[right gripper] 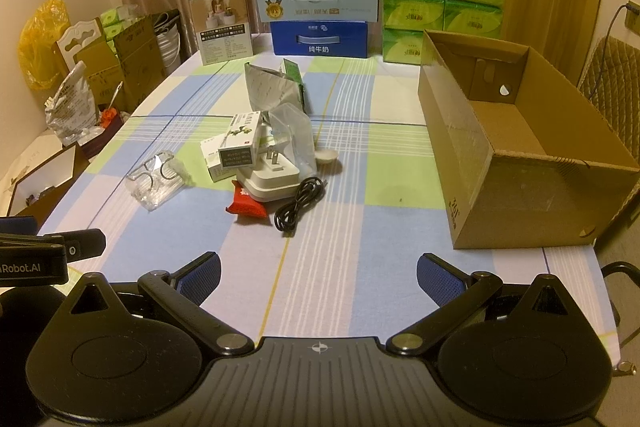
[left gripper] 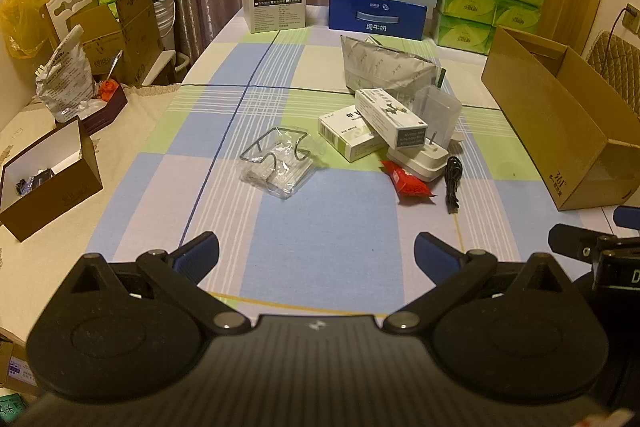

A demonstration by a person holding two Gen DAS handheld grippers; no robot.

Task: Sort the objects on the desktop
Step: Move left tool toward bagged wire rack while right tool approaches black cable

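Hovering low over the checked tablecloth (right gripper: 360,227), the left gripper (left gripper: 316,259) and right gripper (right gripper: 318,277) both stood with fingers spread wide and empty. Sorting looked unstarted: the open cardboard box (right gripper: 472,163), at two o'clock in the right wrist view, held nothing visible. The clutter sat at twelve o'clock: medicine cartons (right gripper: 236,143), white plug adapter (right gripper: 272,175), black cable (right gripper: 298,205), red packet (right gripper: 246,205), clear packet (right gripper: 156,179). The box read "361°"; the blue carton (right gripper: 320,39) read "纯牛奶".
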